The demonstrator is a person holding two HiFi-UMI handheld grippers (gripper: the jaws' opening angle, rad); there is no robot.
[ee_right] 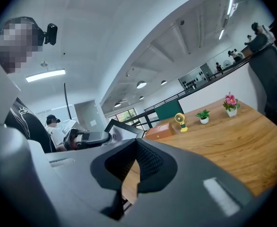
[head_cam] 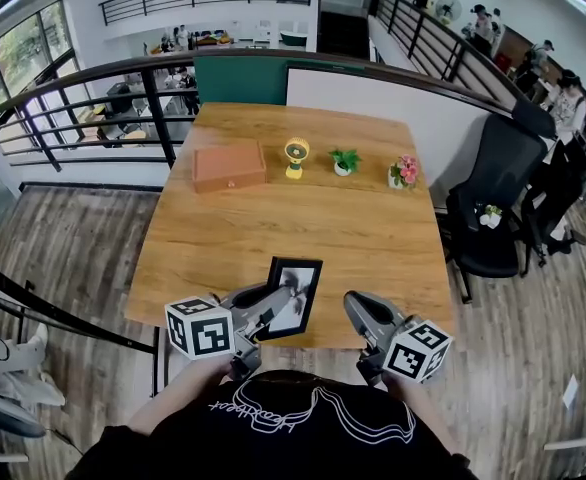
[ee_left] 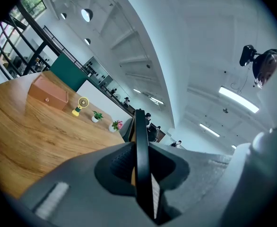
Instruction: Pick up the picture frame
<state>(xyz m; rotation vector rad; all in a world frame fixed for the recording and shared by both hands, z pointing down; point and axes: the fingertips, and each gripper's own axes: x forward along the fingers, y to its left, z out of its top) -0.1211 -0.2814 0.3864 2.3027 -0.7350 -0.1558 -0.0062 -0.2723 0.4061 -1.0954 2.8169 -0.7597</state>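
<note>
Head view puts the picture frame [head_cam: 295, 296] at the six o'clock edge of the table [head_cam: 273, 218], tilted up. The left gripper [head_cam: 281, 304] pinches its black edge, and the left gripper view shows the jaws clamped on it. The lift looks begun; next it needs a steady raise clear of the wood. The right gripper [head_cam: 358, 308], at the frame's three o'clock, is pressed together on nothing. Counted: one frame, two grippers, and toward twelve o'clock one wooden box [head_cam: 229, 165], one yellow fan [head_cam: 295, 155] and two potted plants [head_cam: 344, 161].

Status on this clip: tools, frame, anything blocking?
Left tool shut on picture frame edge. Right tool shut, empty. Frame at table near edge; nothing blocking it.
</note>
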